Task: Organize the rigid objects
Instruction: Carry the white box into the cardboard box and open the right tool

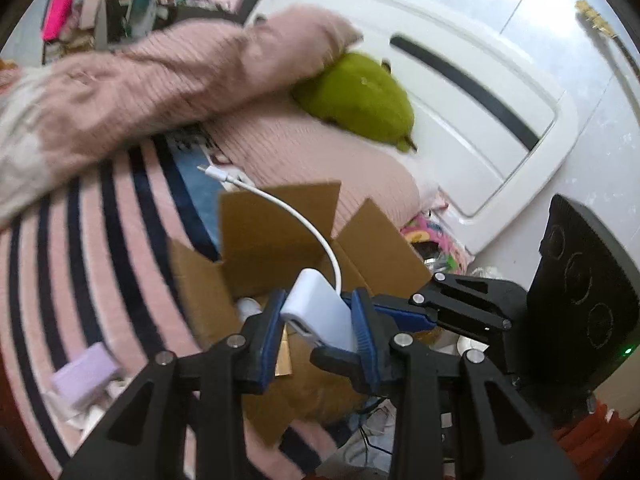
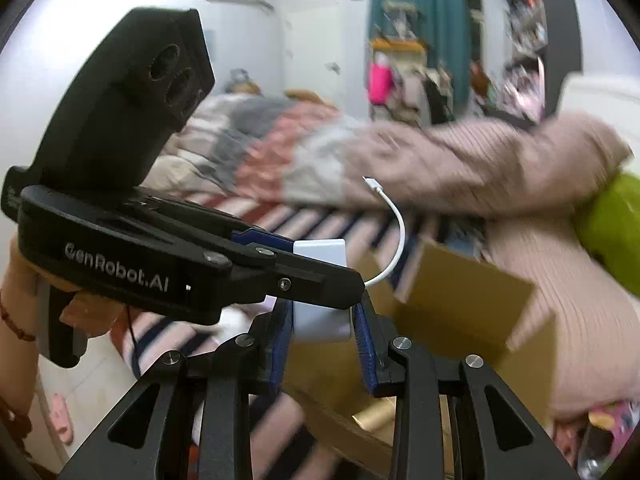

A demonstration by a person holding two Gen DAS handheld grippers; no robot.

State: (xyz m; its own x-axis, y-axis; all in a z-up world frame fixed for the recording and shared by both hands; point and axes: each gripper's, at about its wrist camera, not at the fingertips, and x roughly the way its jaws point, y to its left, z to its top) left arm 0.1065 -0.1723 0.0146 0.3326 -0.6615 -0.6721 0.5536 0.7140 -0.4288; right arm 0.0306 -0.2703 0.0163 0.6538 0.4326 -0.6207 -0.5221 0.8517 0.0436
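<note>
Both grippers — left (image 1: 320, 320), right (image 2: 322, 330) — clamped on white adapter (image 1: 316, 312); long axis along left fingers, cable (image 1: 288, 208) end outward.

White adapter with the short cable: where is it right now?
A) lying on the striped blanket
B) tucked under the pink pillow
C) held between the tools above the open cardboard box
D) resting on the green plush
C: the white adapter sits clamped between the left tool pads, with the right tool also around it, above the open cardboard box.
</note>
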